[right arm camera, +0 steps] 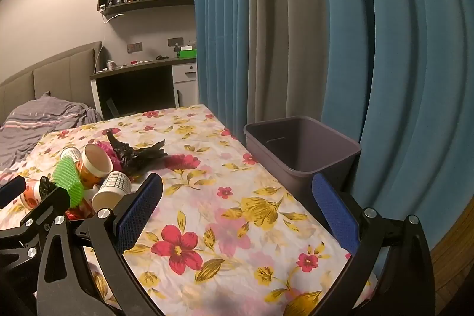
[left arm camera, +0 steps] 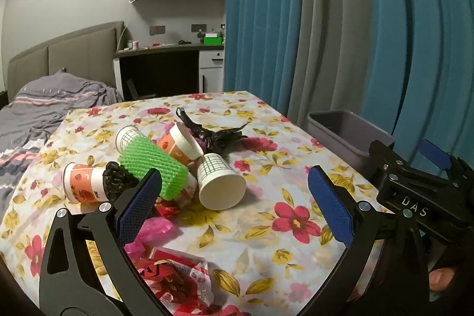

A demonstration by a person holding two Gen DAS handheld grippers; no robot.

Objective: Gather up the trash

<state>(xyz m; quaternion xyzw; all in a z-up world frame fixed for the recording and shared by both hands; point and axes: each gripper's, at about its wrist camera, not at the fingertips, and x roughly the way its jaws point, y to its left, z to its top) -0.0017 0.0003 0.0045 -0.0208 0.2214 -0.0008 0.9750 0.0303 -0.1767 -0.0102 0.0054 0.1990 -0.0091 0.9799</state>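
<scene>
Right gripper (left arm camera: 414, 168), marked "DAS", and left gripper (left arm camera: 234, 197) both gape wide, empty.

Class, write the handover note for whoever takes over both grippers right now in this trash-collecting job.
Left gripper: jaws wide open, empty, hovering over the trash pile.
Right gripper: jaws wide open, empty, over bare tablecloth near the bin.
Trash, all on the table: paper cups, green mesh sleeve, black bags, red wrappers.
Grey bin stands at the table's right edge; nothing shows inside it.
Done: nothing binned.
Left: pick up each piece and drop it in the bin.
</scene>
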